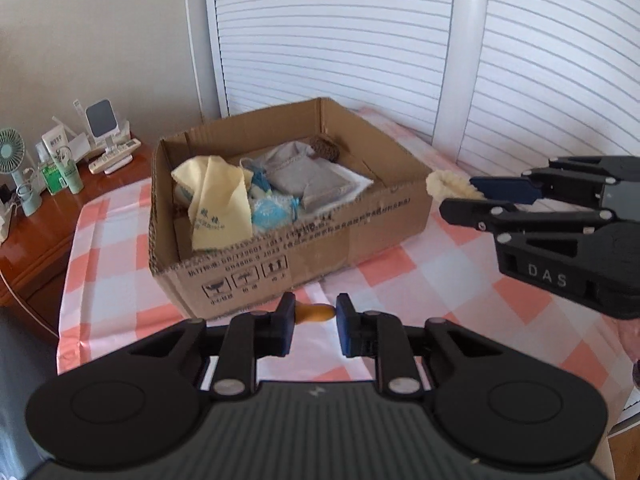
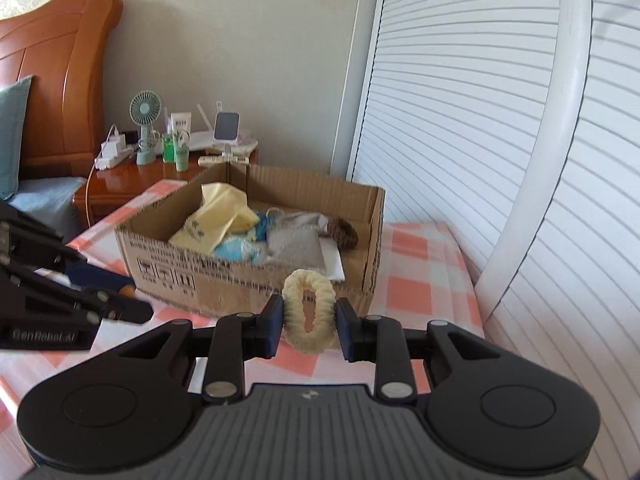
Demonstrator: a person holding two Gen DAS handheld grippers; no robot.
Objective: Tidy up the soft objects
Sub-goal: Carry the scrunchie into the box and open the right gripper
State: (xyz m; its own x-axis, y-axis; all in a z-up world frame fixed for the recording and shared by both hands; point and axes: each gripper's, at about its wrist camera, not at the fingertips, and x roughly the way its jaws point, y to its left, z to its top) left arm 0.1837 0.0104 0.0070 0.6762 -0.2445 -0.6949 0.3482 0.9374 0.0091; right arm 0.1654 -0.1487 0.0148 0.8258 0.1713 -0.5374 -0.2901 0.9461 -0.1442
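1. Right wrist view, bottom centre: the right gripper is clenched on a cream scrunchie, its fingers pressing the loop from both sides so it stands upright, lifted just in front of the box.
2. Left wrist view, bottom centre: the left gripper grips a small orange piece at its tips; I cannot tell what the piece is.
3. Mid frame in both views, the box sits on the checked cloth and holds a yellow cloth, blue items, a grey pouch and a brown scrunchie.
4. To do this step well, I judge the right gripper should carry the scrunchie over the near wall, high enough to clear the rim, and let go above the bare patch at the box's right side.
5. The grippers sit close, so moving one at a time would avoid a clash.
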